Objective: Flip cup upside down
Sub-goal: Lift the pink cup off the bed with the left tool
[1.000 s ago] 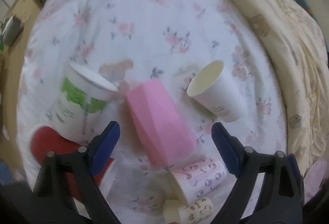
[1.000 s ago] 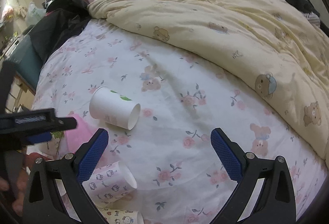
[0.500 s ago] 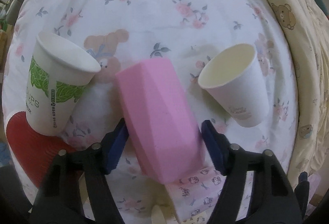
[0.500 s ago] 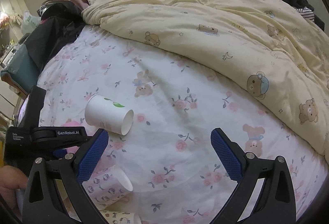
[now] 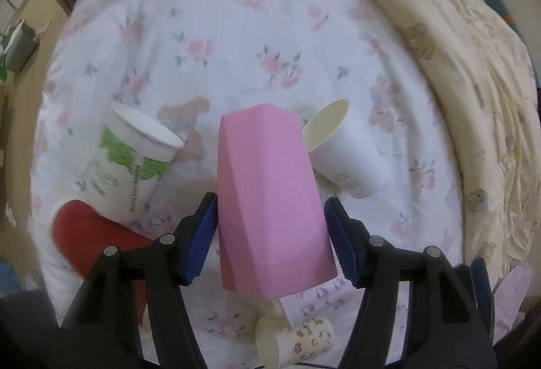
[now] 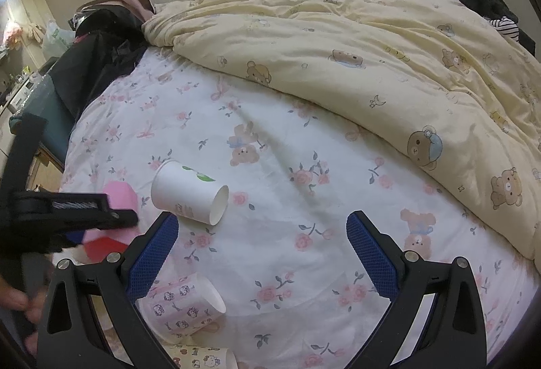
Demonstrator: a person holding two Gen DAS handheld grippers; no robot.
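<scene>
A pink faceted cup (image 5: pixel 267 200) is held between the blue pads of my left gripper (image 5: pixel 270 233), base pointing away from the camera, lifted above the floral bedsheet. In the right wrist view the pink cup (image 6: pixel 120 196) shows partly behind the left gripper's black body at the left. My right gripper (image 6: pixel 262 250) is open and empty above the sheet, with a white paper cup (image 6: pixel 189 196) lying on its side ahead of its left finger.
A green-printed white cup (image 5: pixel 135 159), a red cup (image 5: pixel 91 240), a plain white cup (image 5: pixel 341 152) and a small patterned cup (image 5: pixel 294 338) lie around on the sheet. A pink-patterned cup (image 6: pixel 182 301) lies near my right gripper. A cream quilt (image 6: pixel 338 47) covers the bed's right side.
My left gripper closed on the pink cup and lifted it off the sheet, turning it more upright in the view. The right gripper stayed nearly still.
</scene>
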